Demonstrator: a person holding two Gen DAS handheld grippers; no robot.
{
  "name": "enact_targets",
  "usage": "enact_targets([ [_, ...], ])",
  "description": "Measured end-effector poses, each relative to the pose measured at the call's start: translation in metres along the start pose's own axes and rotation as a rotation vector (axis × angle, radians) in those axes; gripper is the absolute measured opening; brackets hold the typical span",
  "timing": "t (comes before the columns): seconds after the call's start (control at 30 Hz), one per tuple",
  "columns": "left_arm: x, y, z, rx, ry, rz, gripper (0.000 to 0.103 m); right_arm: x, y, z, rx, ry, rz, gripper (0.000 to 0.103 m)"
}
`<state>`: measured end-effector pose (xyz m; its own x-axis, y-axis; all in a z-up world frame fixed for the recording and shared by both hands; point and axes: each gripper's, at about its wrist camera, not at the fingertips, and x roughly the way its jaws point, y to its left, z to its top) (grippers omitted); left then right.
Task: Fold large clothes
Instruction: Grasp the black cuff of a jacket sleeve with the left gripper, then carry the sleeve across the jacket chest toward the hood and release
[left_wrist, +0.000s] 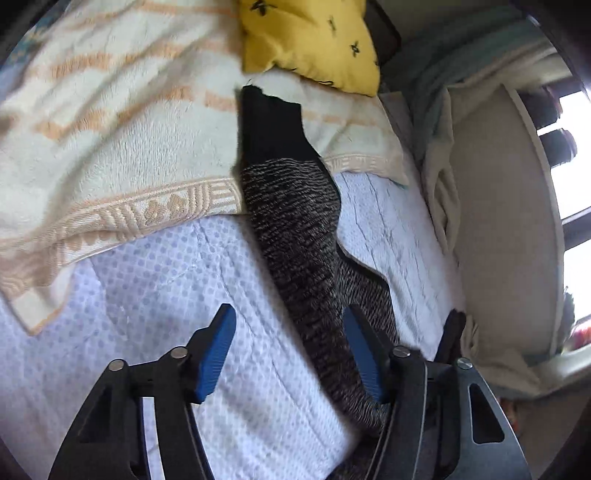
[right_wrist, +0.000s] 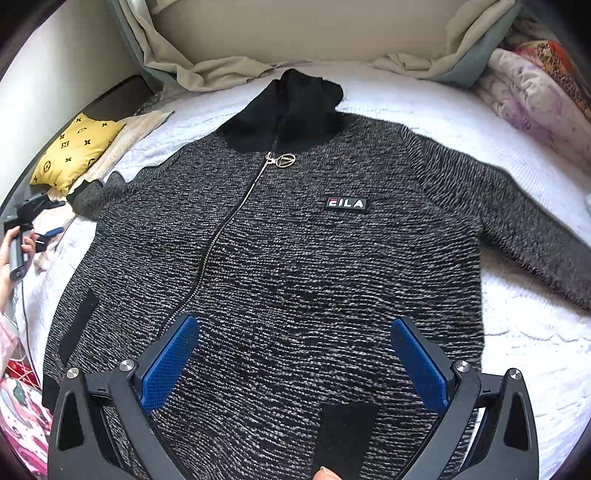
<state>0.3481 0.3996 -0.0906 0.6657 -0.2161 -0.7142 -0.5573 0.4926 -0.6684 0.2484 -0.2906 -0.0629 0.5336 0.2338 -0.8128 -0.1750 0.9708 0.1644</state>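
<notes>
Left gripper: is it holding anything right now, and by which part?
Nothing gripped yet. The jacket sleeve lies between the left gripper's open pads, against one pad only. The right gripper is empty.

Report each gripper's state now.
Left gripper: open, jacket sleeve between its pads, not pinched.
Right gripper: open, above the jacket, holding nothing.

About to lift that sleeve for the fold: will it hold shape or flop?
Probably flop: the sleeve is soft knit that already bends and drapes across the towel and bedspread. The fuzzy weave looks grippy, so slipping from the left tongs seems unlikely. Its black cuff may dangle.
</notes>
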Motion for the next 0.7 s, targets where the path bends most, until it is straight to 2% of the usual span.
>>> enact_targets([
  [0.17, 0.025, 0.014, 0.013, -0.111, -0.015, -0.065, 0.060, 0.009, 0.005, 0.001, -0.021, 0.008, -0.009, 0.103],
  [0.3, 0.043, 0.022, 0.022, -0.181, -0.024, -0.088, 0.060, 0.017, 0.005, 0.002, -0.021, 0.023, -0.017, 0.103],
  [0.37, 0.050, 0.025, 0.027, -0.230, -0.051, -0.109, 0.060, 0.020, 0.003, 0.001, -0.019, 0.028, -0.023, 0.103],
  [0.43, 0.055, 0.025, 0.033, -0.244, -0.070, -0.121, 0.060, 0.024, 0.001, 0.001, -0.016, 0.034, -0.031, 0.103],
  [0.53, 0.065, 0.014, 0.039, -0.201, -0.081, -0.109, 0.058, 0.032, -0.001, 0.002, -0.015, 0.051, -0.040, 0.103],
  [0.6, 0.069, 0.010, 0.040, -0.172, -0.082, -0.099, 0.049, 0.036, -0.001, 0.001, -0.018, 0.060, -0.044, 0.103],
  [0.67, 0.075, 0.007, 0.039, -0.150, -0.075, -0.086, 0.027, 0.039, 0.000, 0.001, -0.024, 0.065, -0.045, 0.103],
  [0.7, 0.077, 0.007, 0.038, -0.143, -0.071, -0.078, 0.021, 0.040, 0.001, 0.001, -0.026, 0.066, -0.045, 0.103],
])
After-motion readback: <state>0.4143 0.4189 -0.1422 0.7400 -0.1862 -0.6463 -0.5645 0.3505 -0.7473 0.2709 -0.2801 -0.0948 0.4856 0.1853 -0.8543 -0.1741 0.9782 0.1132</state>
